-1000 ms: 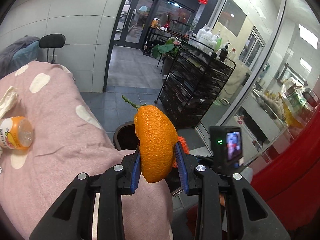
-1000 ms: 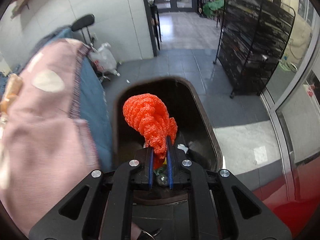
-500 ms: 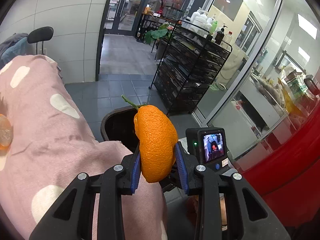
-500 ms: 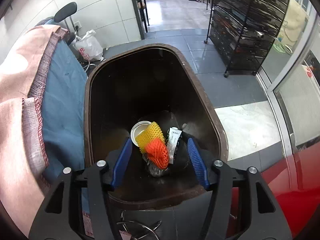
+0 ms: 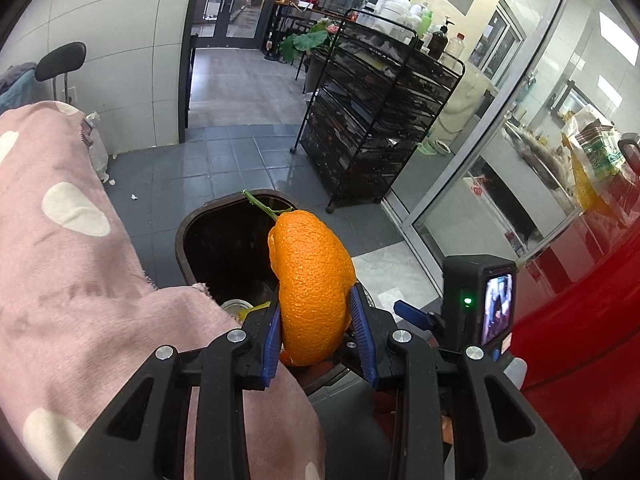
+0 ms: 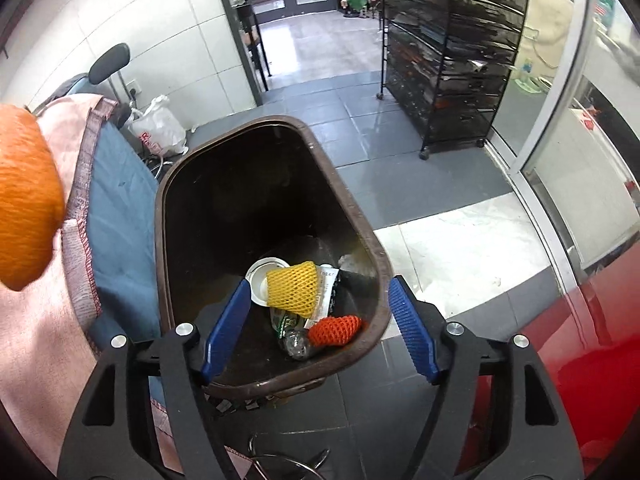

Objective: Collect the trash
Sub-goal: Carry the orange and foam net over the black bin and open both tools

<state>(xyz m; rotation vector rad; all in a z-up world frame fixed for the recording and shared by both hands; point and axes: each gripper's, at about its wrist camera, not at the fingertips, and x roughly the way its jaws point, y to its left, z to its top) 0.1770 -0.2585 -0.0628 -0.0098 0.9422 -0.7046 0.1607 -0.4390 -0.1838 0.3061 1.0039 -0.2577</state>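
Observation:
My left gripper (image 5: 316, 334) is shut on an orange peel (image 5: 310, 284) with a green stem, held above the near rim of a dark brown trash bin (image 5: 188, 236). The peel also shows at the left edge of the right wrist view (image 6: 24, 208). My right gripper (image 6: 320, 326) is open and empty over the bin (image 6: 344, 200). Inside the bin lie an orange foam net (image 6: 334, 330), a yellow foam net (image 6: 294, 288), a white cup (image 6: 260, 284) and a crushed bottle (image 6: 292, 336).
A pink spotted blanket (image 5: 60, 264) covers the surface to the left, with blue cloth (image 6: 116, 216) beside the bin. A black wire rack (image 5: 372, 128) stands on the tiled floor behind. A red surface (image 6: 580, 360) lies to the right. A white plastic bag (image 6: 160, 132) sits by the wall.
My right gripper opened and the orange foam net dropped into the bin. My left gripper carried the orange peel closer over the bin's rim.

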